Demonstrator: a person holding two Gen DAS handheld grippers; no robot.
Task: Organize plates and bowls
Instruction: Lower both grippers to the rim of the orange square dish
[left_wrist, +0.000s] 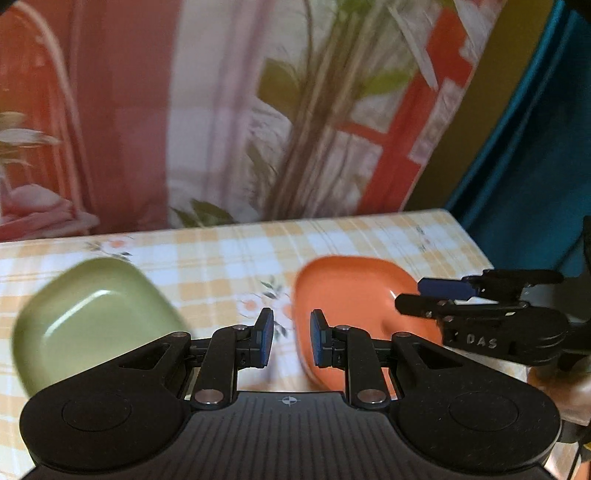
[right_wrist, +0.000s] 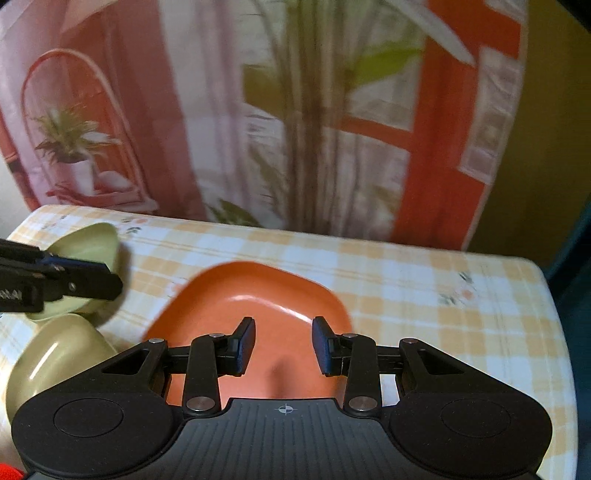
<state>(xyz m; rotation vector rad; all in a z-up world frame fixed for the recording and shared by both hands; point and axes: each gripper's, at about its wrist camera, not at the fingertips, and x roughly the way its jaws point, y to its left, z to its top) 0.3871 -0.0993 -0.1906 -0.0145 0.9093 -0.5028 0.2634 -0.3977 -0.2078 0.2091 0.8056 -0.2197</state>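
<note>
An orange square plate (left_wrist: 343, 295) (right_wrist: 251, 295) lies on the checked tablecloth. A green square dish (left_wrist: 92, 317) (right_wrist: 92, 240) sits to its left. In the right wrist view a second green dish (right_wrist: 55, 354) lies nearer, at the lower left. My left gripper (left_wrist: 291, 338) (right_wrist: 107, 275) hovers over the cloth between the green dish and the orange plate, its jaws slightly apart and holding nothing. My right gripper (right_wrist: 284, 345) (left_wrist: 421, 295) hangs over the near part of the orange plate, jaws apart with nothing between them.
The table (right_wrist: 424, 288) wears a yellow and white checked cloth; its far edge meets a printed curtain (left_wrist: 221, 129) with plants and red frames. The table's right edge drops off beside blue fabric (left_wrist: 535, 166). Both views are motion-blurred.
</note>
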